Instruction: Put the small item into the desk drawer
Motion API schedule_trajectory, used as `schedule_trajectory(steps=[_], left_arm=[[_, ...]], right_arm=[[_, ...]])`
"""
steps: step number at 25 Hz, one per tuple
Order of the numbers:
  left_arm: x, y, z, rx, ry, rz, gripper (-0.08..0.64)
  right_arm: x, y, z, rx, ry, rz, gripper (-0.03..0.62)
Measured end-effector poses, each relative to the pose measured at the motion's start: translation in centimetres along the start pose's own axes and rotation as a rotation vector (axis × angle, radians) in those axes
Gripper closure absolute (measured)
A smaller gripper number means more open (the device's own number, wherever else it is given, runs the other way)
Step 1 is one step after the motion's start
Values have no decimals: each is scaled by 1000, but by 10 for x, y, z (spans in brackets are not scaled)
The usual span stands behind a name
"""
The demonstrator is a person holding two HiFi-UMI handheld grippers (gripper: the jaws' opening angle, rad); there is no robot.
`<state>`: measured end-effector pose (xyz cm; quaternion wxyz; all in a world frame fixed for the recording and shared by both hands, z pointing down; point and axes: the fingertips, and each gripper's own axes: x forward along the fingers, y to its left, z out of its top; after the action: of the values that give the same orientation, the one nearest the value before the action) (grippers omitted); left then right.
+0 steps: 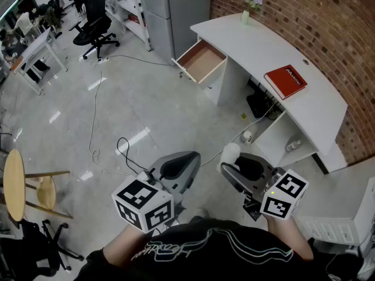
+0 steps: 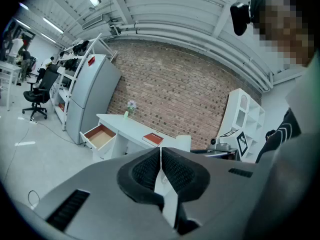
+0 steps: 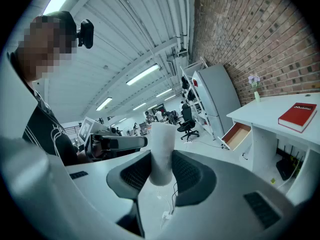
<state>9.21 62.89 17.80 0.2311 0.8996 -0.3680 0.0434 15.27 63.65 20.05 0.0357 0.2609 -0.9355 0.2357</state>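
The person stands on a glossy grey floor point(image 1: 146, 104), well apart from a white curved desk point(image 1: 275, 45) that is placed against a red brick wall point(image 1: 310, 16). The desk drawer point(image 1: 202, 61) is at the left end of the desk. It is pulled out, and its brown inside looks bare. On the desk top lies a red book point(image 1: 285, 81), and at the far end stands a small vase with pale flowers point(image 1: 251, 6).

A tall grey cabinet point(image 1: 170, 10) stands just beside the desk. Further back there is a black office chair point(image 1: 94, 16). A thin cable point(image 1: 94, 116) runs over the floor, and a wooden stool point(image 1: 17, 186) is at the left edge of the head view.

The right gripper point(image 3: 161, 170) has its jaws closed on the small white item point(image 3: 162, 144), a pale cylinder. The item stands upright between the pads and rises above them. It is held in the air over the floor, far from the drawer.

The left gripper point(image 2: 160, 170) has its jaws pressed together and holds nothing.
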Motion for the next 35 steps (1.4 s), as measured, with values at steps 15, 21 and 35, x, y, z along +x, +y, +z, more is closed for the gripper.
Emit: schedule_trajectory(steps=[15, 21, 35], left_arm=[[13, 16, -8, -50, 8, 12, 531], [13, 23, -5, -51, 11, 28, 531], [73, 106, 39, -57, -6, 109, 531]], right_arm=[[0, -21, -4, 59, 1, -44, 451], [3, -32, -7, 95, 1, -52, 451], [72, -123, 45, 107, -5, 5, 451]])
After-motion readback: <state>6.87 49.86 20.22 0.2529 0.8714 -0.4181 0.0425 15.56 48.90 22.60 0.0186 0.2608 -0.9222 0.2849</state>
